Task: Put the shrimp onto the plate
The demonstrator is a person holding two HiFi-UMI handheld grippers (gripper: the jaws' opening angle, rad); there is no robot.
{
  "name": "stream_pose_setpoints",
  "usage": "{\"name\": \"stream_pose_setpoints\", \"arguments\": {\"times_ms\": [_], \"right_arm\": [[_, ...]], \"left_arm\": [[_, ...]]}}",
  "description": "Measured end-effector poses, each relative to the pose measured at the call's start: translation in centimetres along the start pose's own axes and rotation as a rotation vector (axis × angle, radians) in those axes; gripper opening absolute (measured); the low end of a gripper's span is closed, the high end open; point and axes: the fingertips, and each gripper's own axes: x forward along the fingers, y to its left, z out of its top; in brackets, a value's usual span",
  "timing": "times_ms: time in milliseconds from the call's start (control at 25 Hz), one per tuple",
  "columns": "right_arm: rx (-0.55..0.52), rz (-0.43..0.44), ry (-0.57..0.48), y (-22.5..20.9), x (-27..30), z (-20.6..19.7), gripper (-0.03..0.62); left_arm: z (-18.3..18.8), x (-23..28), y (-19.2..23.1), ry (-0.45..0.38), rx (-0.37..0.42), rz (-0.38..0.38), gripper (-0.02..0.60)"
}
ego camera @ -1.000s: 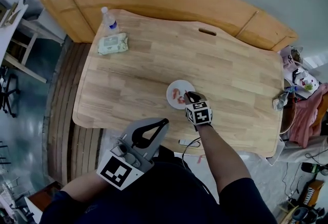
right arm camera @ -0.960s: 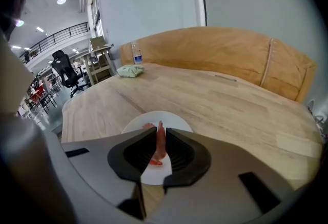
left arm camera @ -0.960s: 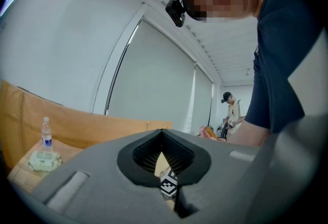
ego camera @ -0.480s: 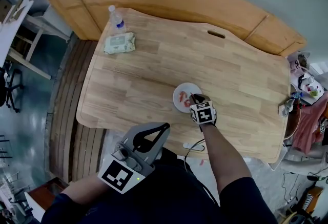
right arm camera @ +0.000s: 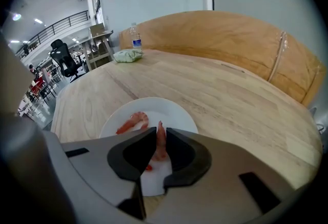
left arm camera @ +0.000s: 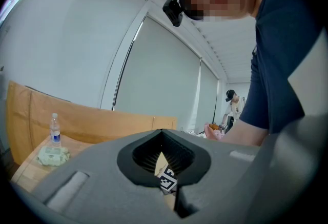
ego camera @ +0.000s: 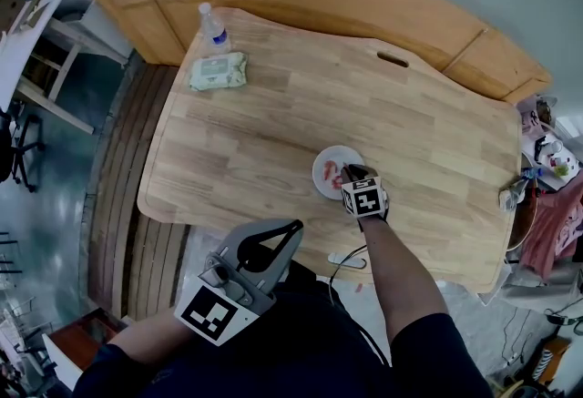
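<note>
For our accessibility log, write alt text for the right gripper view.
The right gripper pinches a pink shrimp between its jaws over a white plate, where a second shrimp lies. The plate sits on a wooden table with a water bottle and a wipes pack at its far edge.

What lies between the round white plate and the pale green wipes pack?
Nothing: head view shows bare wooden tabletop between round white plate and pale green wipes pack.

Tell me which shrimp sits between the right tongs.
The straight shrimp, pinched in the right tongs over the white plate; the curled shrimp lies loose on the plate.
</note>
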Motion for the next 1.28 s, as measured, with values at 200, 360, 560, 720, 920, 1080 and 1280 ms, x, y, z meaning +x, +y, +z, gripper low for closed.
{"name": "stream_pose_setpoints", "arguments": {"times_ms": [200,360,560,720,920,1080,1280], "right_arm": [[-0.009,0.007,-0.001,0.1,0.2,0.2,0.072],[-0.024,-0.003,-0.001,0.0,0.1,0.2,0.091],[-0.022,0.002,-0.043,0.1,-0.6,1.0,0.127],[-0.019,-0.004,-0.109,0.4,-2.6,2.3,0.127],[-0.004,0.009,-0.22,2.1,-6.9,3.8,0.126],[0.022,0.007,-0.276,3.4,-10.4,4.2,0.126],[0.087,0.035,-0.354,6.6,-15.1,4.6,0.116]], "left_arm": [[-0.1,0.0,0.0,0.001,-0.011,0.002,0.005],[-0.2,-0.1,-0.3,0.004,-0.008,-0.001,0.005],[-0.2,-0.3,-0.6,0.006,-0.009,-0.006,0.005],[0.2,-0.3,-1.0,-0.012,-0.002,-0.019,0.005],[0.5,-0.6,-1.7,-0.032,-0.007,-0.04,0.005],[0.6,-0.5,-1.9,-0.042,0.002,-0.058,0.005],[0.1,-0.8,-2.2,-0.041,0.0,-0.071,0.005]]}}
